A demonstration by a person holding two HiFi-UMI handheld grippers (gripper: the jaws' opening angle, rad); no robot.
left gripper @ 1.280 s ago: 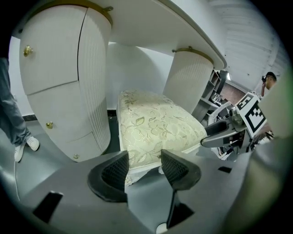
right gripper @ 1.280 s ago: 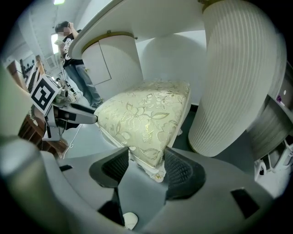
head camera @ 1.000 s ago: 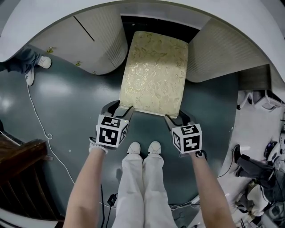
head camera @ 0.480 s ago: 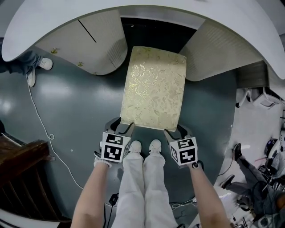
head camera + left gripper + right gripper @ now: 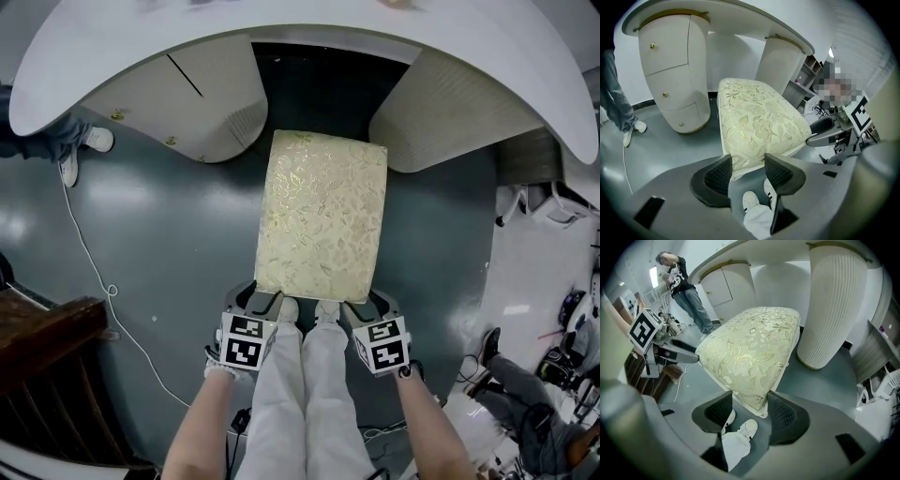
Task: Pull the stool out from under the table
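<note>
From the head view, the stool, a long rectangular seat in pale gold floral cloth, stands on the dark grey floor in front of the curved white desk. Its far end lies between the desk's left pedestal and right pedestal, and the whole seat shows clear of the desktop's near edge. The near end reaches the person's white shoes. The left gripper sits at the stool's near left corner and the right gripper at its near right corner, both angled steeply down.

In the left gripper view, the left gripper has its jaws set wide, with the stool's corner wedged between the two ribbed pads. The cloth edge meets both pads, so the jaws pinch that corner. Behind stand the drawer pedestal and the desktop above it.

In the right gripper view, the right gripper likewise has its jaws spread wide but closed on the stool's other near corner, the piped seam pressed between the pads. The ribbed pedestal rises just beside the stool's far right side, apart from it.
</note>
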